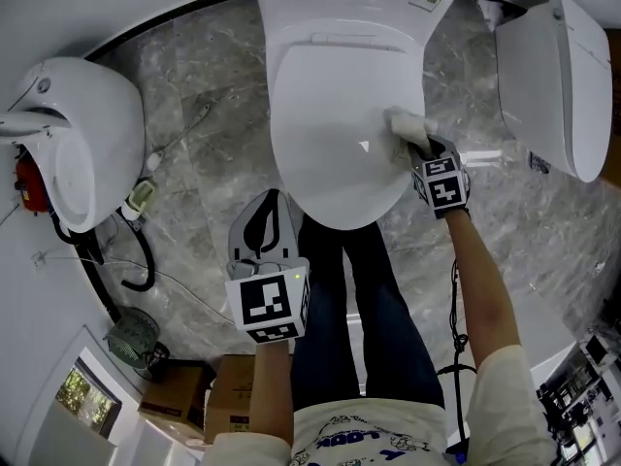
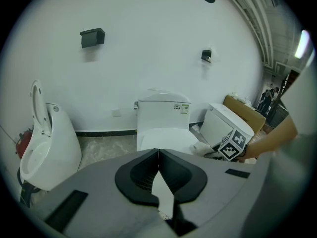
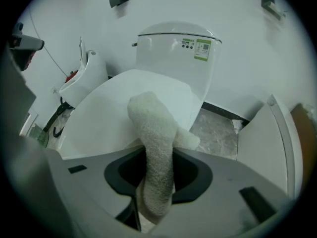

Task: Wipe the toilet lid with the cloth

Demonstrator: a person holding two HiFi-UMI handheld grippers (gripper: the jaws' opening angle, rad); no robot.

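Head view: cloth [image 1: 406,124] lies on the toilet lid [image 1: 330,144] at its right edge, centre-right of frame. Your right gripper [image 1: 419,144] has its jaws clamped on the cloth, and the cloth's free end touches the lid. Your left gripper [image 1: 264,226], lower centre-left, has its jaws together on nothing, clear of the lid. My read: wipe is under way, contact made. No visible trail, so can't tell coverage; assume centre, left side and front edge remain.
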